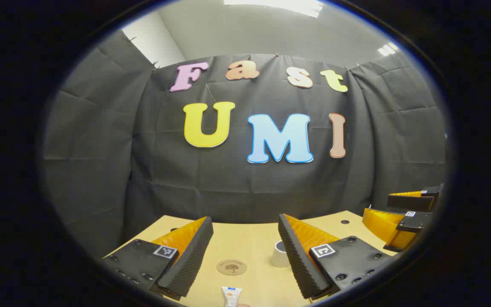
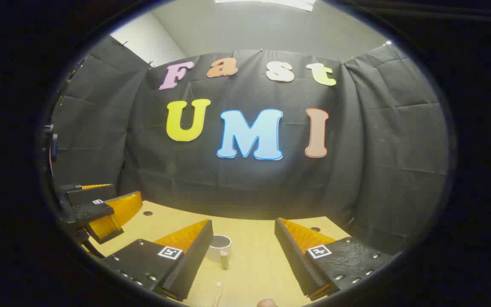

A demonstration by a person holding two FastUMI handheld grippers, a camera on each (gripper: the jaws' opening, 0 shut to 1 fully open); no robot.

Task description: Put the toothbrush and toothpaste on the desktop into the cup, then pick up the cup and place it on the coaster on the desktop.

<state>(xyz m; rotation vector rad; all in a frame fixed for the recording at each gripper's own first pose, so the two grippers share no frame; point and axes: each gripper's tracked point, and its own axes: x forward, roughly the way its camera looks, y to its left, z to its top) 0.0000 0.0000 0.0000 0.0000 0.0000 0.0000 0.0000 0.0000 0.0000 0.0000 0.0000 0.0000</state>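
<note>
Both grippers, left gripper [image 1: 245, 256] and right gripper [image 2: 243, 256], hang spread above the desktop [image 1: 249, 238].

matt wood-look desktop [image 1: 249, 238], ribbed black pads [image 1: 190, 260], smooth white cup [image 2: 220, 246], wood-look coaster [image 1: 232, 267].

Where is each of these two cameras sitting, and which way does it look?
Left gripper view: rides the left claw, facing the booth wall over the desktop; own open fingers below, right claw beside.
Right gripper view: rides the right claw, same heading; left claw beside.
Shared: the cup.
</note>
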